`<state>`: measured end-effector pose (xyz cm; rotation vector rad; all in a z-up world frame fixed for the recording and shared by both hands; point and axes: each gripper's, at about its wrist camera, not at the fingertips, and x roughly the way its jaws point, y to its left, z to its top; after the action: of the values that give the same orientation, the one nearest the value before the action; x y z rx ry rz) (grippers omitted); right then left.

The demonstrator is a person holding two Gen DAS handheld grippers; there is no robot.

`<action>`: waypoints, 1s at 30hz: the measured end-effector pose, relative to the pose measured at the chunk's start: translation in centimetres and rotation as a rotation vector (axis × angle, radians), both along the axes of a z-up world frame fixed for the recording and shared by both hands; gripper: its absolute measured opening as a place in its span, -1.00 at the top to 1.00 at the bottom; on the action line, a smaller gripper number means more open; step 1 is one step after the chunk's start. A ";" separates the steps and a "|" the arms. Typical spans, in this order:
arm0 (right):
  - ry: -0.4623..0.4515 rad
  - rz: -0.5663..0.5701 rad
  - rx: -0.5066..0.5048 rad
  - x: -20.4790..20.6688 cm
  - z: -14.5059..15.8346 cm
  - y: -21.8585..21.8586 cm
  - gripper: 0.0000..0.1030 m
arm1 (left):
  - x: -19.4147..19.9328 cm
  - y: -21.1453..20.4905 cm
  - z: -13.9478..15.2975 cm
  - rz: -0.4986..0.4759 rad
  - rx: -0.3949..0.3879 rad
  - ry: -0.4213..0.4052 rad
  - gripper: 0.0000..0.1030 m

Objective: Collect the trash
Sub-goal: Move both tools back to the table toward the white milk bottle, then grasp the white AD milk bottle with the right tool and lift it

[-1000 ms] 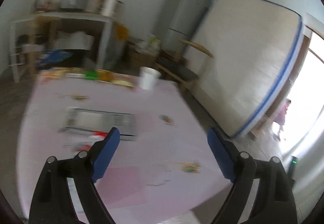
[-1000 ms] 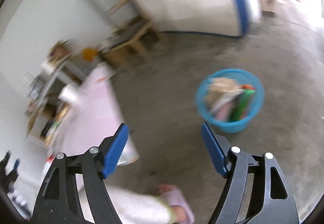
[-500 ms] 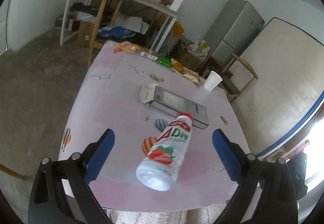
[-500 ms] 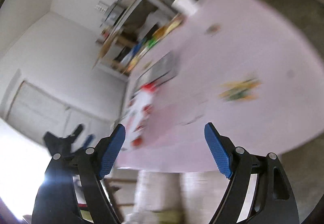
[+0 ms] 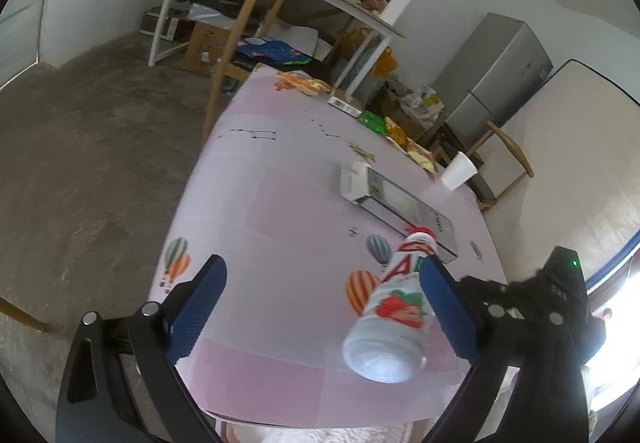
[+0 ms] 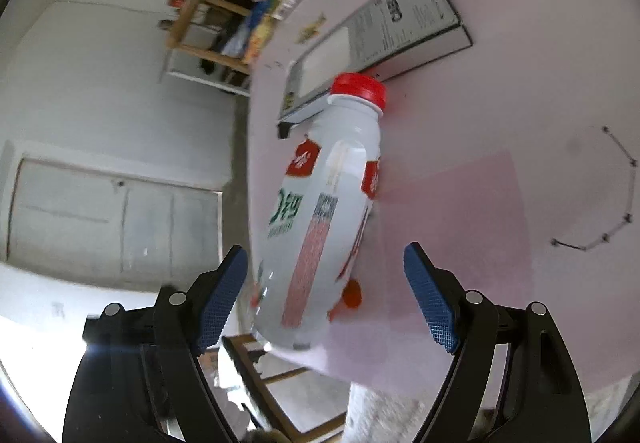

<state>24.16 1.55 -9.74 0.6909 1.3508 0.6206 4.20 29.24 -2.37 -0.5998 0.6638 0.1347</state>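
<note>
pink tabletop (image 5: 280,211) below; right gripper (image 6: 324,307) wide and empty, bottle (image 6: 320,211) lying between jaws: centre, then close gently. left gripper (image 5: 320,307) wide, empty.

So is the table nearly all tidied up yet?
Not yet, and these views show nothing already binned. In hand: the right gripper is open around the lying white plastic bottle with a red cap, not squeezing it. Left: the flat grey cardboard box, white paper cup and snack wrappers on the pink table.
</note>
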 end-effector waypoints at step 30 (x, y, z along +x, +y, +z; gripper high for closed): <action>0.057 0.021 0.061 -0.1 -1.1 0.8 -0.22 | 0.2 -1.3 0.1 -0.024 0.070 0.002 -0.84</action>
<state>24.07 2.36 -10.80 0.7493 1.3981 0.6651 4.43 27.90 -2.32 -0.5241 0.6657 0.1356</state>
